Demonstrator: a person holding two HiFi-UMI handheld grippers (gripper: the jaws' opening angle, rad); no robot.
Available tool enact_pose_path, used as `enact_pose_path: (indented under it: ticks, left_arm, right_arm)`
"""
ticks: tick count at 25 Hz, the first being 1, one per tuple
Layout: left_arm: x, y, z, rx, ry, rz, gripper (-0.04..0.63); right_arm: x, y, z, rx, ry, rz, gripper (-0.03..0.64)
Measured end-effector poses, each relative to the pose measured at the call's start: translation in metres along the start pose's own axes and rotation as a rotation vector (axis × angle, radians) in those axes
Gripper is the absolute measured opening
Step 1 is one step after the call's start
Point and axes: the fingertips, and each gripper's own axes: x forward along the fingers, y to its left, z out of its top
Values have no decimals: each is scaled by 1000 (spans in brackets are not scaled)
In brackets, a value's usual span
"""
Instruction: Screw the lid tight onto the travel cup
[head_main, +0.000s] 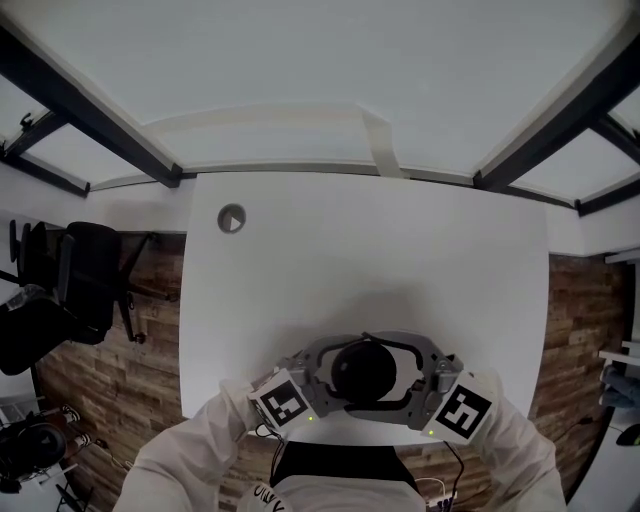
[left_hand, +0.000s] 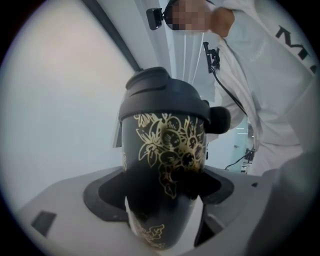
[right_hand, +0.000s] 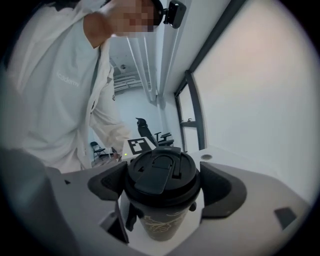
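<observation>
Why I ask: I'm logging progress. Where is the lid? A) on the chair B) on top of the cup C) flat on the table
B: the lid sits on the travel cup, between the jaws of the right claw, while the left claw grips the cup's body.

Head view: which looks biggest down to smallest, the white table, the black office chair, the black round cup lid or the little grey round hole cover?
1. White table
2. Black office chair, though it sits farther away on the floor
3. Black round lid
4. Grey round hole cover
</observation>
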Motion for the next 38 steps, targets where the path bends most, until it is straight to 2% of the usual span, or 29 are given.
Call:
enact_pose_path:
  ticks: [3,6,9,10,13,15,18,21,23,25,31,33,35,38]
  left_arm:
    - [0,2,0,-3,-11,104,405]
    - [1,-1,-1,23,-14,233,405]
    - [4,-5,-1,56,-9,349,405]
    - [4,-5,0,61,-14,384,405]
    - [4,-4,2,57,-34,467,405]
    - [4,-4,3,50,-44,485,405]
    - [4,-4,4,54,-47,453,405]
    - [5,-4,5,46,-61,377,405]
    - [4,-3,5,20,-77,311,405]
    - [2,-2,6,2,-79,235,405]
    - [6,-7,2,25,-8,-31,405]
    - [8,-9,-1,29,14,-98,405]
    - [9,-9,-6,32,23,-126,405]
    - [7,-8,-6,24,5,-100,405]
  right_arm:
    - [-2,0,-8,52,21,-157,431]
    - [-8,3,-10,87,9,-394,431]
    - [-18,-4,18,122,-225,-684,431]
    - [-21,-5,20,135,-253,-756,431]
    - [-25,-2,12,170,-230,-893,431]
    - [-24,0,7,184,-201,-918,431]
    - [-23,0,7,209,-208,-871,431]
    - [-30,5,17,234,-269,-737,431]
    - [-35,10,22,191,-263,-623,431]
    - [-34,11,20,135,-211,-491,431]
    - [-22,1,11,34,-65,-57,433]
    - [-17,3,6,4,-18,50,433]
    - [-13,3,5,-7,-19,83,431]
    - [-9,0,11,36,-112,9,431]
